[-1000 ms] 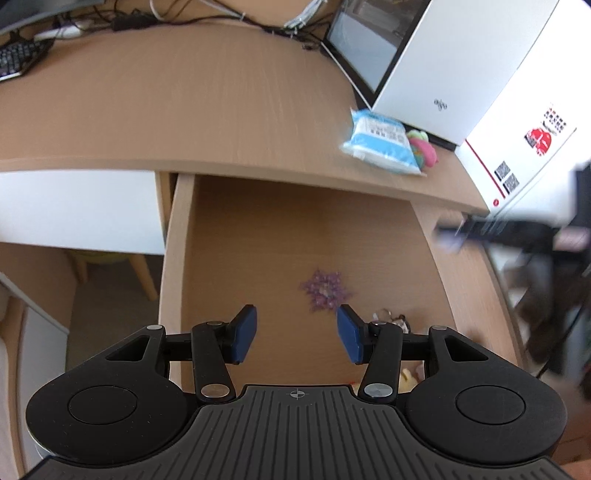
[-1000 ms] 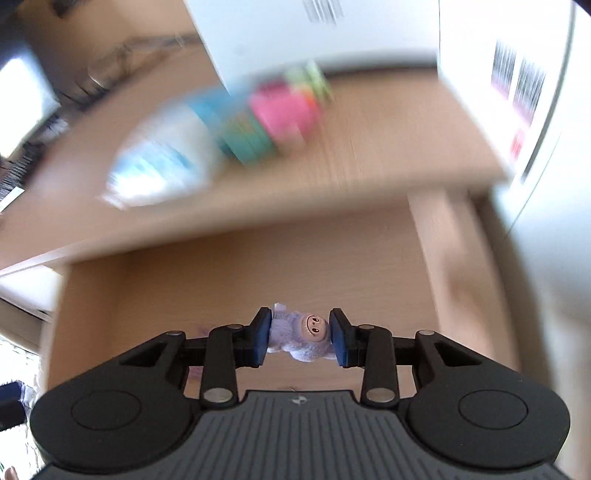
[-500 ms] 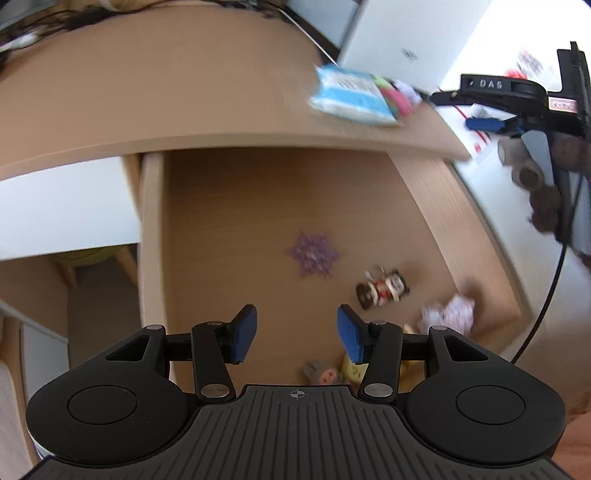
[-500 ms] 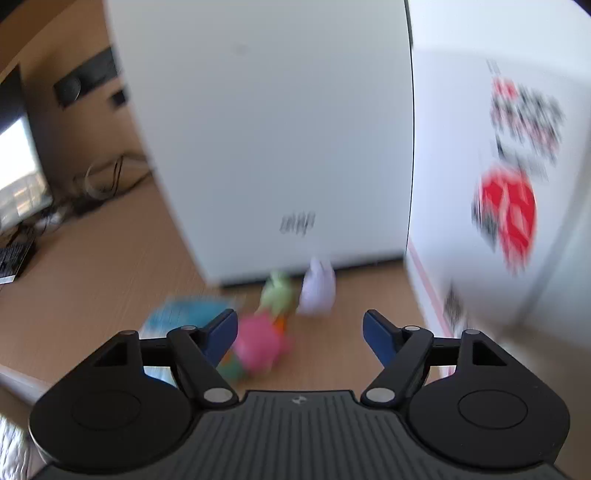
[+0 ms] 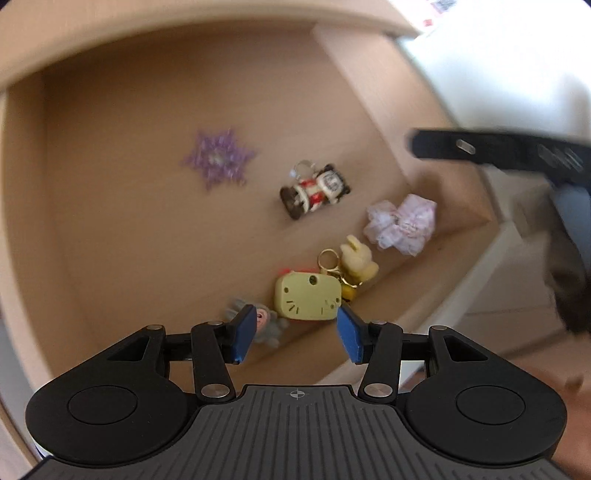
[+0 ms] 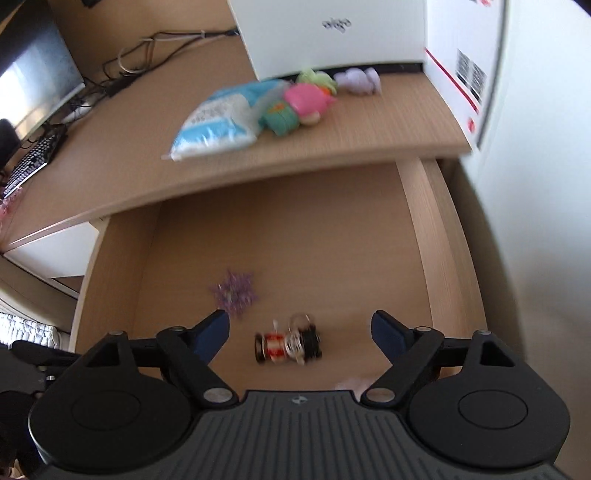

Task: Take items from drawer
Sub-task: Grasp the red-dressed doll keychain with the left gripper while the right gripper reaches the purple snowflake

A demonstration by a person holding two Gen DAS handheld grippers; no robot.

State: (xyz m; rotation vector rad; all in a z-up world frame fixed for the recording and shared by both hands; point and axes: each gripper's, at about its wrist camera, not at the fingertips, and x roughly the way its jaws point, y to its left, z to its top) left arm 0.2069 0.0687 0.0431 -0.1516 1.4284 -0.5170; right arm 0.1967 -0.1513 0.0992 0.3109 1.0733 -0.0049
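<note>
The wooden drawer is pulled out under the desk. Inside lie a purple snowflake, a small toy car, a pink frilly bow, a yellow rabbit charm, a yellow case and a grey plush. My left gripper hangs open just above the yellow case and grey plush. My right gripper is wide open above the toy car, holding nothing. On the desktop rest a lilac plush, a pink-and-green toy and a blue packet.
A white box and a printed carton stand at the back right of the desk. A monitor, keyboard and cables sit at the left. The right gripper's black body crosses the left wrist view.
My right gripper let go of the lilac plush on the desktop and swung back over the drawer, open. My left gripper dropped lower and forward toward the items at the drawer's front.
</note>
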